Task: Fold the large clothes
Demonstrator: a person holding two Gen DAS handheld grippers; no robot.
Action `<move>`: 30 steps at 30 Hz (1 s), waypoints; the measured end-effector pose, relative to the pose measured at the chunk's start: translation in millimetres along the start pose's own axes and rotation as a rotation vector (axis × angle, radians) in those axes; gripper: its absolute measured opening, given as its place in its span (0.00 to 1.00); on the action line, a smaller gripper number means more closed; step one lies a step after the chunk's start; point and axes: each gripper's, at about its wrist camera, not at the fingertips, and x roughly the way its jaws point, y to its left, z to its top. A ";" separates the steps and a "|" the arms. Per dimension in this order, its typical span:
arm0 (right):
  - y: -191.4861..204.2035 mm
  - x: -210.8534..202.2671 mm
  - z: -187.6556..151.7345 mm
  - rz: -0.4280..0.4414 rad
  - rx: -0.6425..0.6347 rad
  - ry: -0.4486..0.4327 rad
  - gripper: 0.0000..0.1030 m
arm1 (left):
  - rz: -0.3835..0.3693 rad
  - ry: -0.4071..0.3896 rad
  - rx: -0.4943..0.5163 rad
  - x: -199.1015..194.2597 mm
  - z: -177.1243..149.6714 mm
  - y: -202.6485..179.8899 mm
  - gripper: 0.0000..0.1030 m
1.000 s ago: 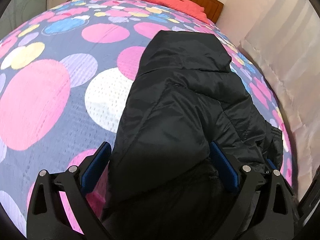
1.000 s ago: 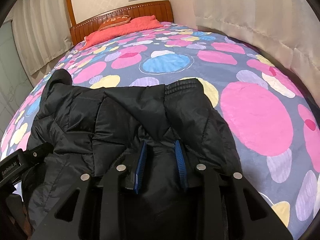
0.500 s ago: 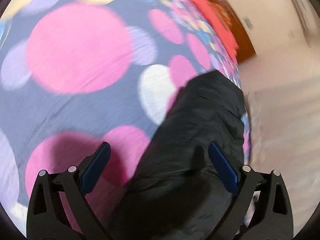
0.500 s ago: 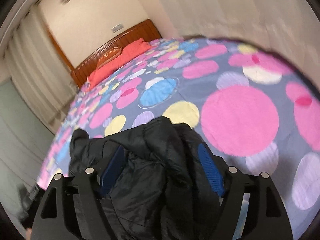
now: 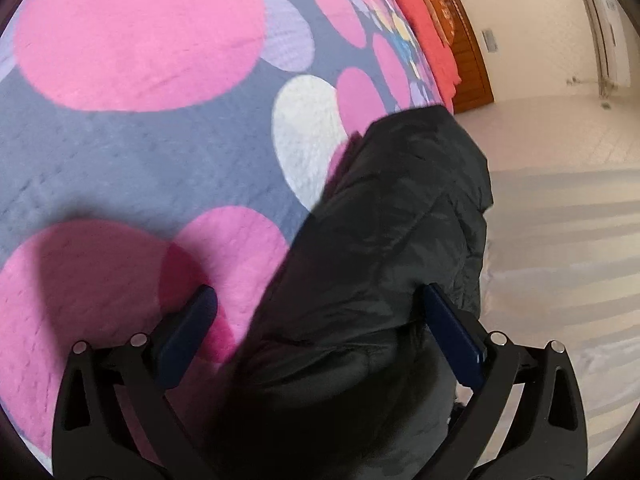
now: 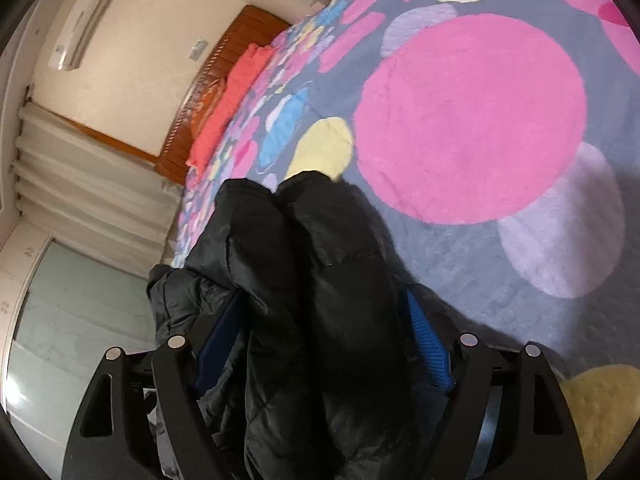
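A black puffer jacket [image 5: 400, 208] lies folded into a long bundle on the spotted bedspread [image 5: 120, 152], near the bed's edge. My left gripper [image 5: 318, 292] stands open over its near end; the left pad is over bare bedspread and the right pad is beside the fabric. In the right wrist view the same jacket [image 6: 320, 248] runs away from the camera between the blue pads. My right gripper [image 6: 322, 298] has its jaws opening, wide apart, with the jacket's bulk lying loosely between them.
The bedspread [image 6: 460, 120] of large pink, white and yellow circles stretches beyond the jacket. A red pillow [image 6: 232, 92] and wooden headboard [image 6: 216, 76] mark the far end. Pale curtains [image 5: 560, 240] hang beside the bed's edge. An air conditioner [image 6: 80, 28] is on the wall.
My right gripper was shut on the jacket's edge and has opened wide. Both grippers rolled and moved lower along the jacket. The left gripper stayed open.
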 end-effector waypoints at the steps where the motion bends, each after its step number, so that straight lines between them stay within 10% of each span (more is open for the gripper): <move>1: 2.7 3.7 -1.0 0.015 -0.016 0.020 0.76 | -0.004 0.008 0.011 2.7 0.2 -2.2 0.98; 6: 19.9 18.1 -13.9 -0.001 -0.109 0.051 0.75 | -0.034 0.069 0.094 17.4 1.8 -15.2 0.97; 8: 21.8 23.1 -16.8 0.017 -0.108 0.083 0.51 | -0.052 0.112 0.114 25.1 -2.7 -18.3 0.88; 14: 32.5 21.3 -31.4 0.082 -0.063 0.082 0.32 | -0.059 0.117 0.136 18.5 -3.7 -24.2 0.77; 30: 155.1 77.1 -63.9 0.249 -0.125 0.110 0.30 | -0.078 -0.033 0.168 -75.4 81.3 -24.9 0.74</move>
